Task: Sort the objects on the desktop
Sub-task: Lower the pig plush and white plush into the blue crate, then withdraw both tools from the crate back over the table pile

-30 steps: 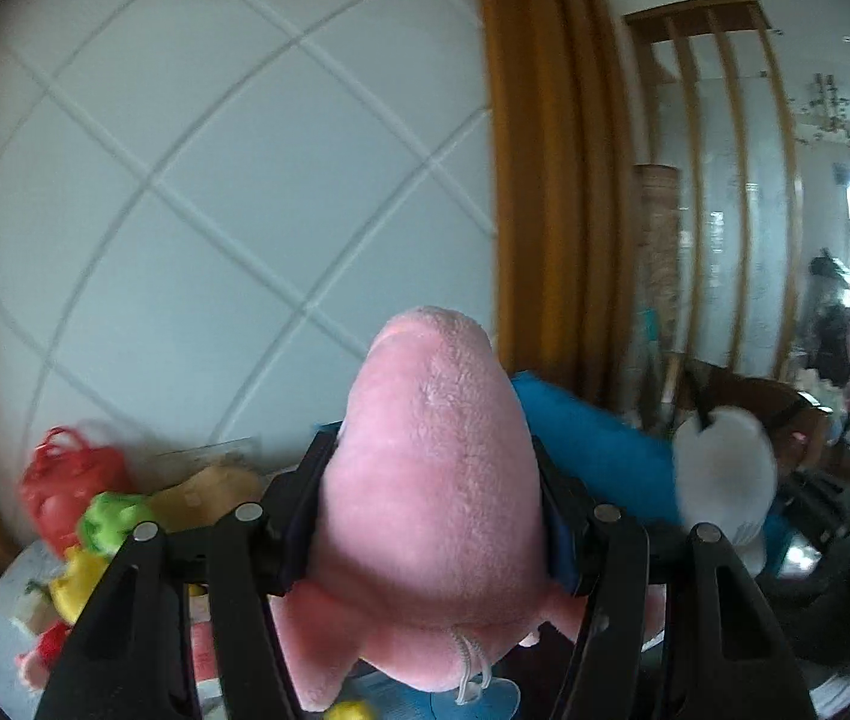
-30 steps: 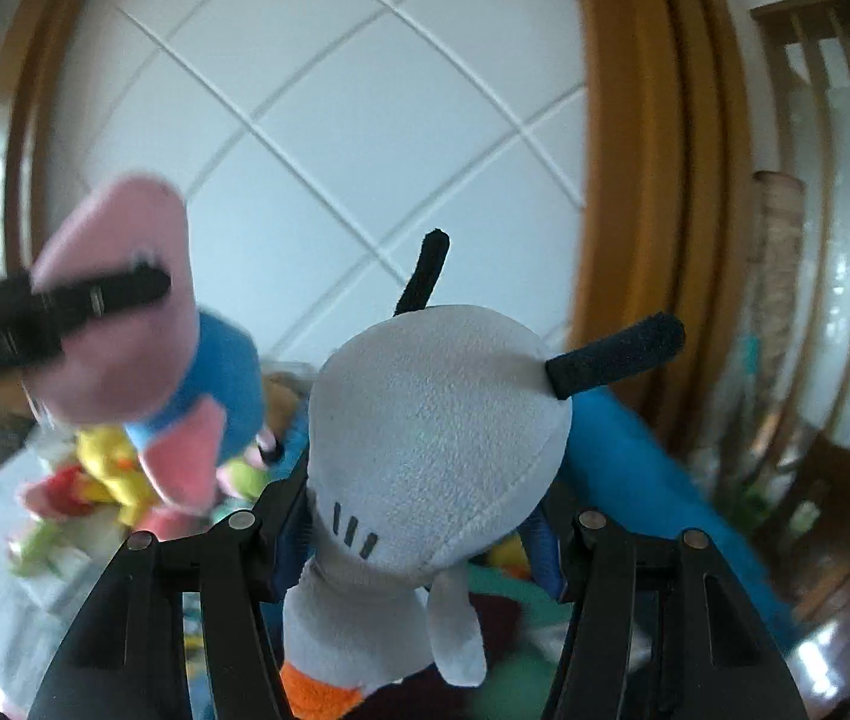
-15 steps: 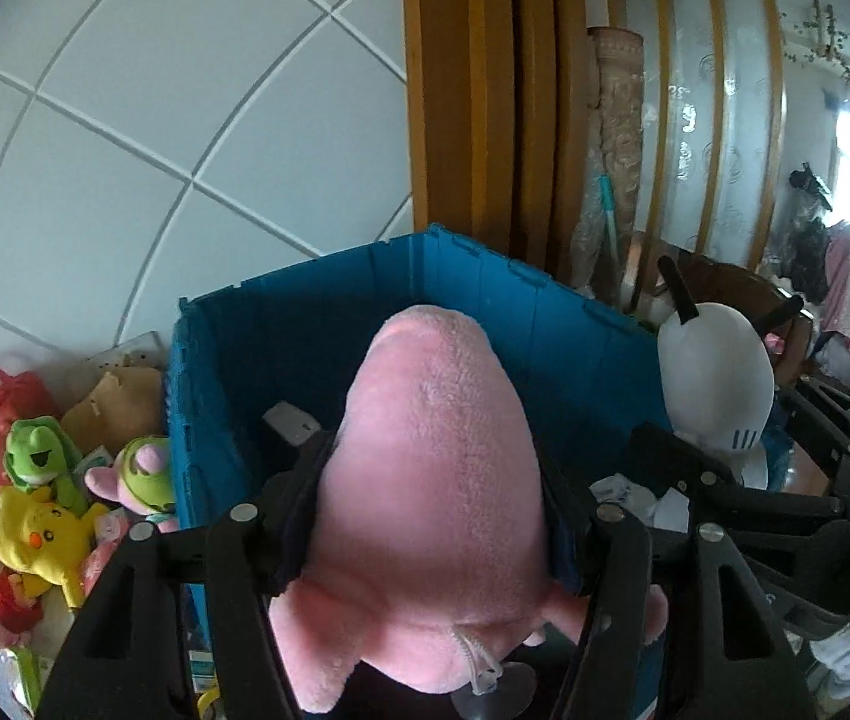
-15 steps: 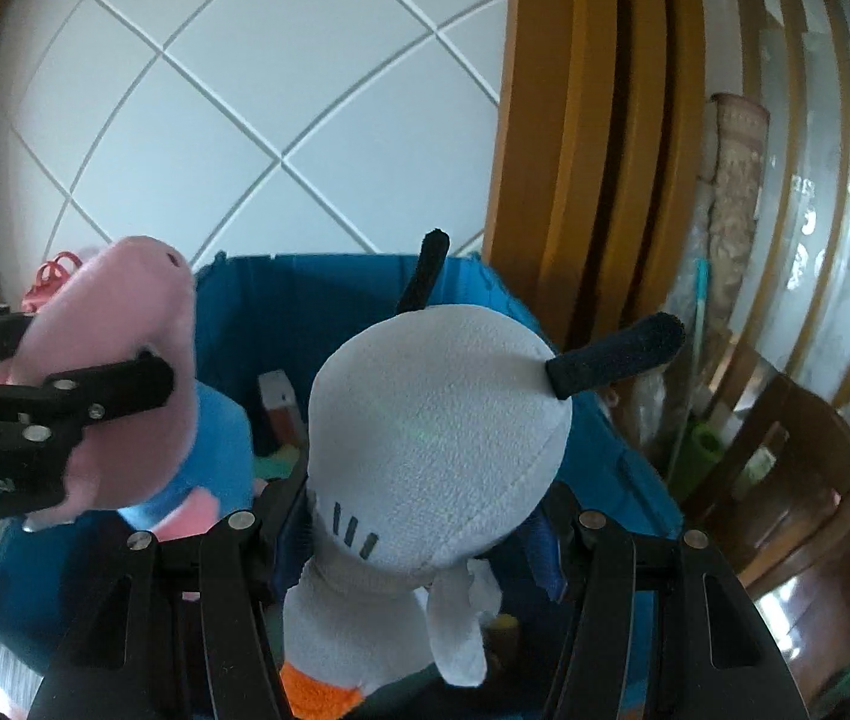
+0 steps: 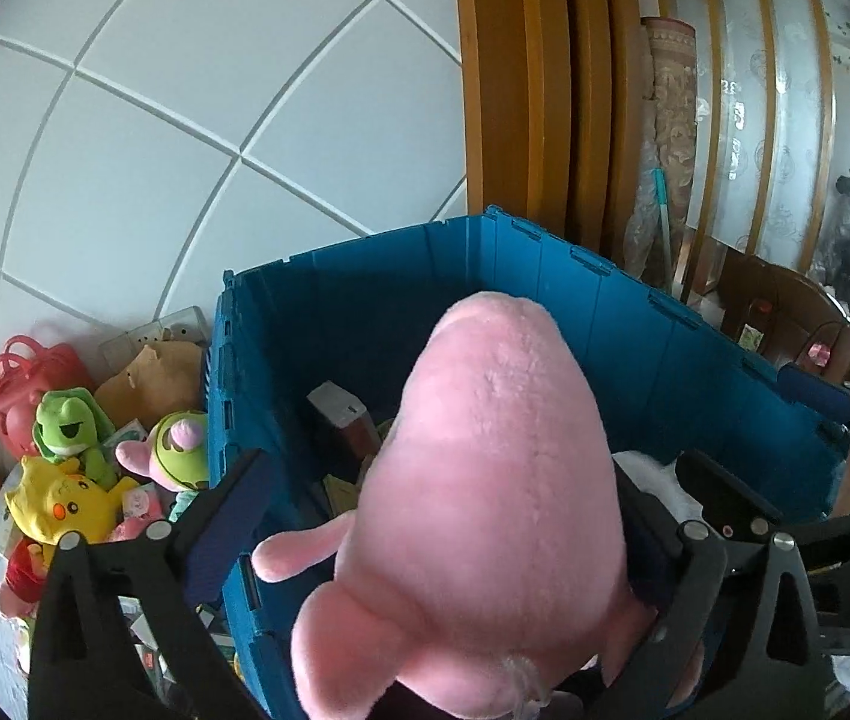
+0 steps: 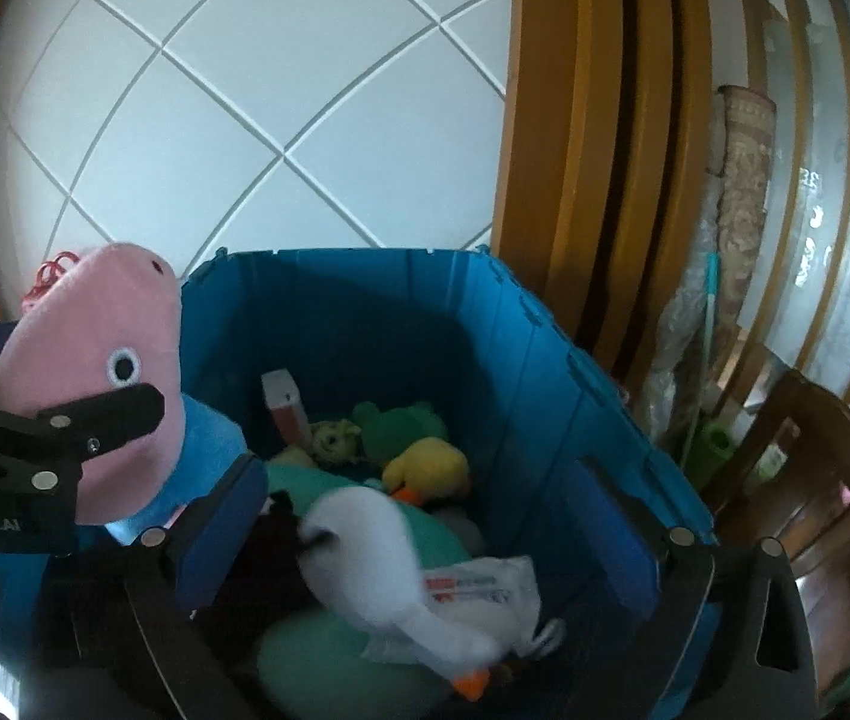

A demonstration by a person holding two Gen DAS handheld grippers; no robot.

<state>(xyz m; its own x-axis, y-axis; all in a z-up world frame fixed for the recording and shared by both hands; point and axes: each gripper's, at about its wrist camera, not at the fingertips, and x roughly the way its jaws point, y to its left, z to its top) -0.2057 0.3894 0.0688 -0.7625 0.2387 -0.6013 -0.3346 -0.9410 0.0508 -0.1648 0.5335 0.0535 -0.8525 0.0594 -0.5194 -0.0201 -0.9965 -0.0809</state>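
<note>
A blue plastic bin (image 5: 545, 276) stands against the tiled wall; it also shows in the right wrist view (image 6: 533, 360). My left gripper (image 5: 437, 510) has its jaws spread wide; the pink pig plush (image 5: 497, 510) leans against the right finger, the left pad (image 5: 227, 522) stands apart from it. The pig (image 6: 107, 372) hangs over the bin's left rim in the right wrist view. My right gripper (image 6: 419, 528) is open over the bin. The white goose plush (image 6: 389, 576) is blurred, below the fingers among the toys inside.
Inside the bin lie a green cushion (image 6: 329, 654), a yellow duck (image 6: 425, 468), a green frog (image 6: 401, 426) and a box (image 6: 284, 402). Left of the bin sits a pile of plush toys (image 5: 71, 480) and a red basket (image 5: 17, 372). A wooden chair (image 6: 809, 468) stands to the right.
Both grippers opened over the bin. The white goose left the right gripper and dropped into the bin. The pig has slipped toward the left gripper's right finger.
</note>
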